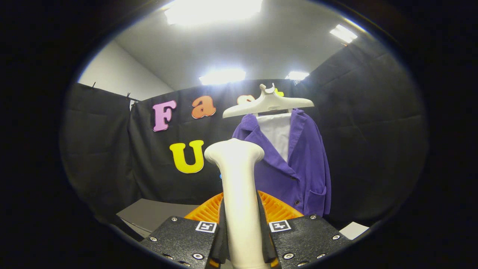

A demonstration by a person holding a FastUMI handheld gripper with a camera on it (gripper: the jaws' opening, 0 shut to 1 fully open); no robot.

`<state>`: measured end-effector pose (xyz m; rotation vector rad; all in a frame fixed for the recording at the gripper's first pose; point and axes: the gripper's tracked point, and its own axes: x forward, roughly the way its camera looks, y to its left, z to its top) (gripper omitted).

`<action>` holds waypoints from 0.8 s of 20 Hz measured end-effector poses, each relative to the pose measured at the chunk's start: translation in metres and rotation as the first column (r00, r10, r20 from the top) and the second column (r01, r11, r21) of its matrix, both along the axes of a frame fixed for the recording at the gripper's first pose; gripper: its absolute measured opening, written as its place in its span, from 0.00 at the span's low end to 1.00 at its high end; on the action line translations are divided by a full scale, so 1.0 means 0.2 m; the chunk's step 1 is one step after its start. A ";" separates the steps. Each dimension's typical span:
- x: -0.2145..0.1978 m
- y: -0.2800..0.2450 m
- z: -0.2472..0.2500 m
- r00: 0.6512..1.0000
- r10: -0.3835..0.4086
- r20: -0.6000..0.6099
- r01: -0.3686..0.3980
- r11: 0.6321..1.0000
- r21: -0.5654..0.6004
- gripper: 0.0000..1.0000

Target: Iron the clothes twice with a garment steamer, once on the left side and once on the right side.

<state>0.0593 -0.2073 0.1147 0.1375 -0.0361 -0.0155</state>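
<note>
I have gripper point(242, 239) clenched on cream plastic steamer handle point(236, 186). Purple corduroy jacket point(295, 164) hangs on cream hanger point(268, 104), far right, apart from steamer. Risks: smooth handle twisting in grasp; push swinging jacket off hanger.

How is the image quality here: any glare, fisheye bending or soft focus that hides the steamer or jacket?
Gripper view: ceiling lights blow out; fisheye bows the walls; the steamer handle, clamped in the gripper, is bright and slightly soft; the purple jacket and hanger read clearly.
</note>
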 end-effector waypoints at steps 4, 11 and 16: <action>0.10 -0.16 0.07 0.996 -0.080 0.047 0.079 0.997 0.010 0.36; 0.31 -0.18 0.09 0.988 -0.150 0.048 0.151 0.988 -0.023 0.36; 0.49 -0.16 0.10 0.983 -0.174 0.062 0.176 0.984 -0.029 0.36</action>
